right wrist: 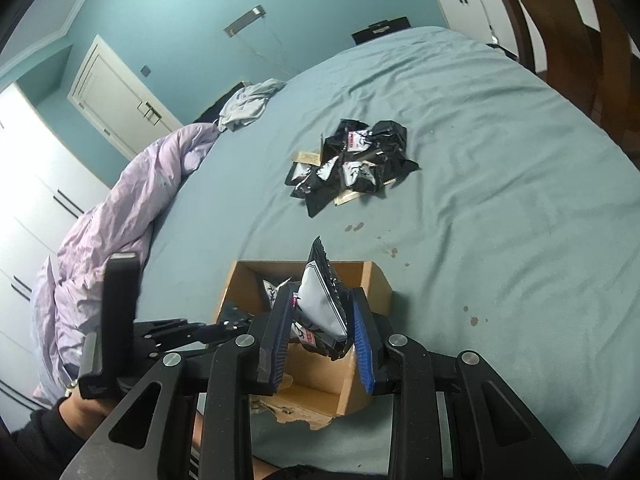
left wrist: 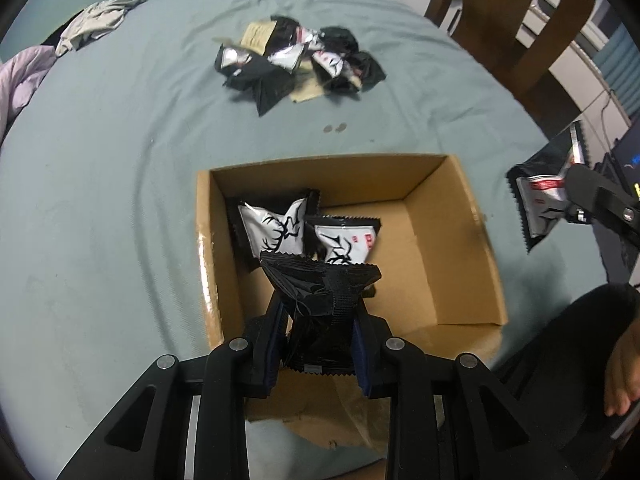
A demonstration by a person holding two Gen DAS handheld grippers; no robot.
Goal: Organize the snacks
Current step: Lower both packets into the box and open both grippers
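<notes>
The light is soft and a bit dim, maybe from a lamp above. Both pictures bend round at the edges, with dark corners. The bed [left wrist: 120, 200] looks evenly lit. The packs [left wrist: 296, 60] shine with small white glare. The chair [left wrist: 520, 20] looks blurry.

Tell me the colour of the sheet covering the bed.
The sheet is a plain, muted blue-green with a few small dark spots; the right wrist view shows it best.
</notes>
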